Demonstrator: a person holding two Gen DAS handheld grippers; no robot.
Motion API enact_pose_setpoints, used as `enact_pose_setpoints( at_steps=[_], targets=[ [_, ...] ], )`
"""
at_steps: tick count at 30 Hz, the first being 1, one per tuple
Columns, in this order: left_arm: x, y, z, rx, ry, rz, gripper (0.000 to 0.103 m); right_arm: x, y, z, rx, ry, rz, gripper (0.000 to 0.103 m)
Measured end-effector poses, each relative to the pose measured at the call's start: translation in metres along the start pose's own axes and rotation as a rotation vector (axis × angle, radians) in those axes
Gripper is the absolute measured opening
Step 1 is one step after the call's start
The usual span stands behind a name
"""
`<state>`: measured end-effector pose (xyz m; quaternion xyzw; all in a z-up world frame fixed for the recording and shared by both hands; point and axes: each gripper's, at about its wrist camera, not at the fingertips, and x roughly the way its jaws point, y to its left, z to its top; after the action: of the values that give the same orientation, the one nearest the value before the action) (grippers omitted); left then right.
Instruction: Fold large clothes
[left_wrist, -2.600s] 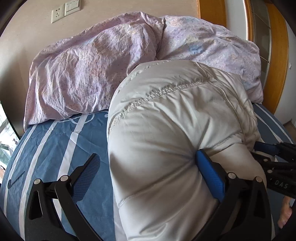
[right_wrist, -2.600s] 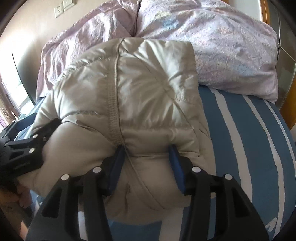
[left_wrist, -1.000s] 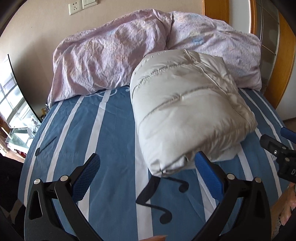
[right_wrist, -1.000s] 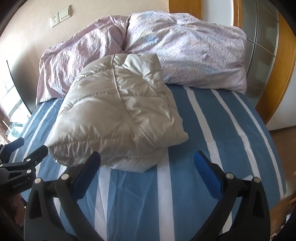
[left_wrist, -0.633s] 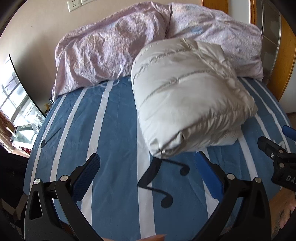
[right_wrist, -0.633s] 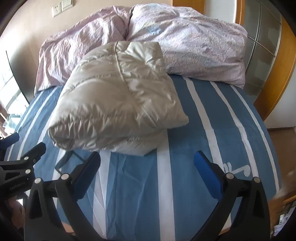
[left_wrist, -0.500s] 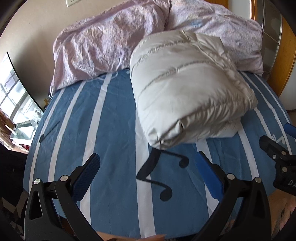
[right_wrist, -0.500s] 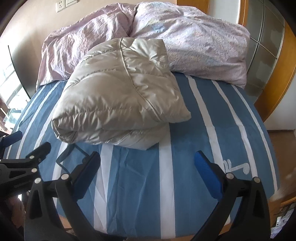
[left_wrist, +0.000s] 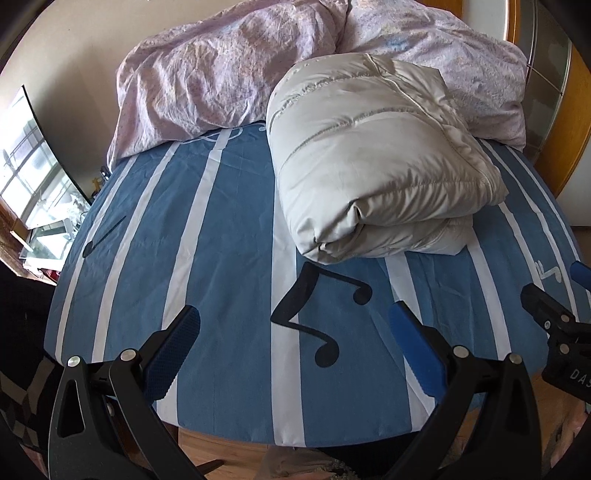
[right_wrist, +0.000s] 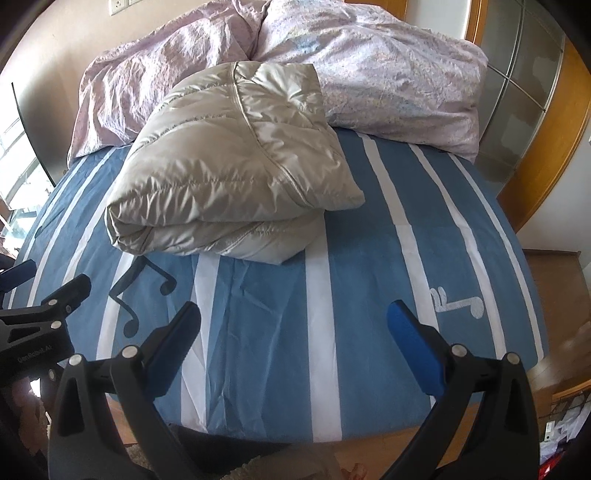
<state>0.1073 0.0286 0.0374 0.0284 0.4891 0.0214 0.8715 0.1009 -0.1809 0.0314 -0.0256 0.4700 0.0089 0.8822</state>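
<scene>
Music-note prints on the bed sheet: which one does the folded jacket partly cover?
The black double note on the left: its top disappears under the folded jacket. The white note on the right lies fully exposed.

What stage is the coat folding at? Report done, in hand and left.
Done: the puffer jacket lies folded in a compact stack on the striped bedsheet, its far end against the pillows. In hand: nothing; the left gripper and right gripper are open and clear of it. Left: apparently nothing.
</scene>
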Motion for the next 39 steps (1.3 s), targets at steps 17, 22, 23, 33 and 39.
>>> enact_pose_setpoints(
  at_steps=[17,22,23,33,39],
  targets=[
    [-0.0079,-0.0029,-0.0065,0.003,0.024,-0.004,0.102,-0.0074,0.0040,-0.0075,-0.017,0.006,-0.009,0.101],
    [-0.0069,-0.0042,-0.0069,0.004,0.035,-0.007,0.102,-0.0066,0.0031,-0.0083,-0.020,0.017,-0.009,0.101],
    [-0.0067,-0.0044,-0.0068,0.003,0.035,-0.007,0.102,-0.0064,0.0029,-0.0082,-0.022,0.019,-0.008,0.101],
    [-0.0056,-0.0055,-0.0053,-0.002,0.052,-0.018,0.102,-0.0031,0.0056,-0.0072,-0.039,0.050,-0.011,0.101],
    [-0.0070,-0.0054,-0.0049,-0.001,0.051,-0.021,0.102,-0.0045,0.0047,-0.0070,-0.042,0.057,-0.018,0.101]
  ],
)
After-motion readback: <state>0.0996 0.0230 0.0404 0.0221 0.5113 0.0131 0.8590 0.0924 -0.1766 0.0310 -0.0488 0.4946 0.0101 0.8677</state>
